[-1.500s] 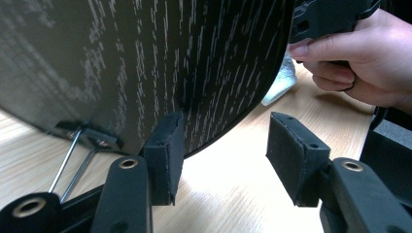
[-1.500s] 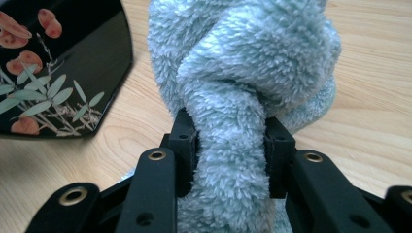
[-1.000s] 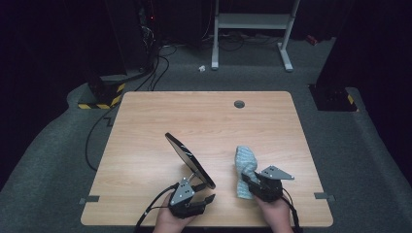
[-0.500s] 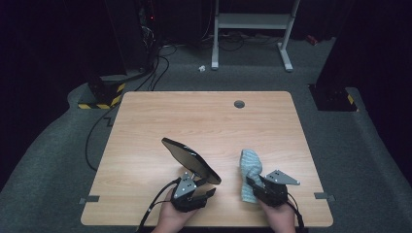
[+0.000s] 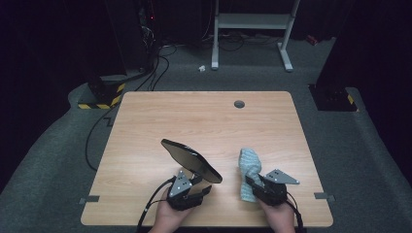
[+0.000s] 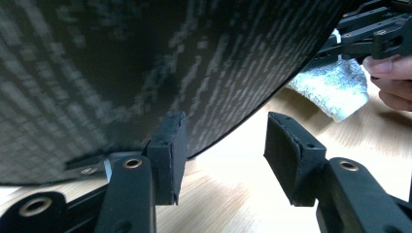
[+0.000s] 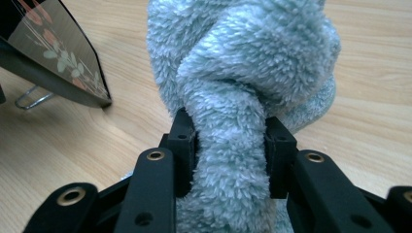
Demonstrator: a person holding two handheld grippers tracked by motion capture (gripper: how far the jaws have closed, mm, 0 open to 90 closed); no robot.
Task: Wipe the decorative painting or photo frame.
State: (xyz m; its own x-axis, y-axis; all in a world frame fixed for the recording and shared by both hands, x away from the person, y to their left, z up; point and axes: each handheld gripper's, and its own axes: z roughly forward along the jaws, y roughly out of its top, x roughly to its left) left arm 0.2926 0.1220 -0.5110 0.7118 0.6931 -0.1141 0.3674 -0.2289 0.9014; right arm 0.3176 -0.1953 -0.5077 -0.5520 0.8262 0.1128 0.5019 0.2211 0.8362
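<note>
Left claw point(image 5: 197, 180) lifts mirror point(image 5: 191, 160); right claw point(image 5: 251, 183) grips cloth point(image 5: 249, 167).

No readable text, brand, label or number anywhere. Closest to a sign: yellow-black hazard stripes point(image 5: 99, 103) on the floor edge by the table's point(image 5: 204, 121) far left corner, no wording on them. The dark tray point(image 7: 53, 53) has a painted flower-and-stem pattern, decoration only, no letters. Small red light on the rack point(image 5: 152, 18) at the back, too small to read.
</note>
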